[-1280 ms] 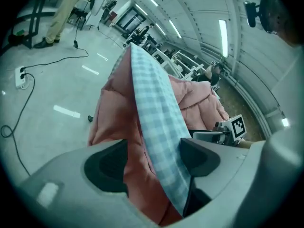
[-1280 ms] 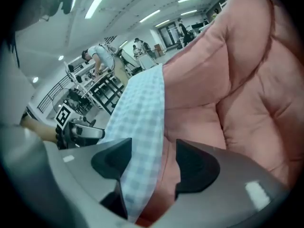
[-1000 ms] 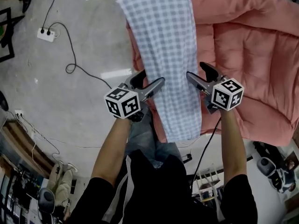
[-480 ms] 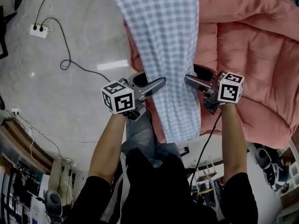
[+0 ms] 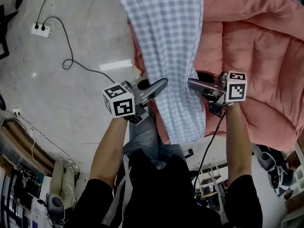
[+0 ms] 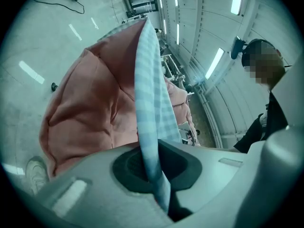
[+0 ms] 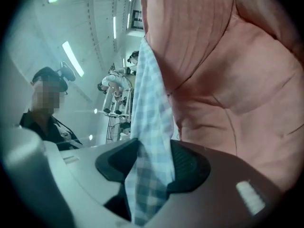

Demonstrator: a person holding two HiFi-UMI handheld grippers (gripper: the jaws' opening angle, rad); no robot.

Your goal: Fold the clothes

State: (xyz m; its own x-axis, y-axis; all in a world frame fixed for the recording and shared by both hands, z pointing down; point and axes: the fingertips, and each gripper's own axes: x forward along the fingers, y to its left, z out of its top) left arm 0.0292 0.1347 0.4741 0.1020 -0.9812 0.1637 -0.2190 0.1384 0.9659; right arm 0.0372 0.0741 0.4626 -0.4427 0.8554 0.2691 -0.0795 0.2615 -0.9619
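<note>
A long blue-and-white checked cloth [image 5: 166, 42] lies in a strip over a pink quilt [image 5: 251, 46] and hangs off its near edge. My left gripper [image 5: 164, 83] sits at the strip's left edge and my right gripper [image 5: 190, 83] at its right edge, at the same height. In the left gripper view the jaws have just closed, and the pads [image 6: 128, 167] pinch a thin fold of the cloth [image 6: 147, 103]. In the right gripper view the jaws have just been closing, with a thicker bunch of cloth [image 7: 149, 108] filling the gap between the pads [image 7: 190, 167].
The quilt's edge overhangs a grey concrete floor [image 5: 85, 103]. A white power strip [image 5: 40, 30] and its black cable [image 5: 71, 63] lie on the floor to the left. The person's jeans [image 5: 142, 137] are just below the hanging cloth end. Shoes [image 5: 61, 175] sit at lower left.
Both grippers have drawn in onto the strip's edges and lifted a little. The left jaws went from wide open to shut on the cloth, and the right jaws narrowed onto it.
</note>
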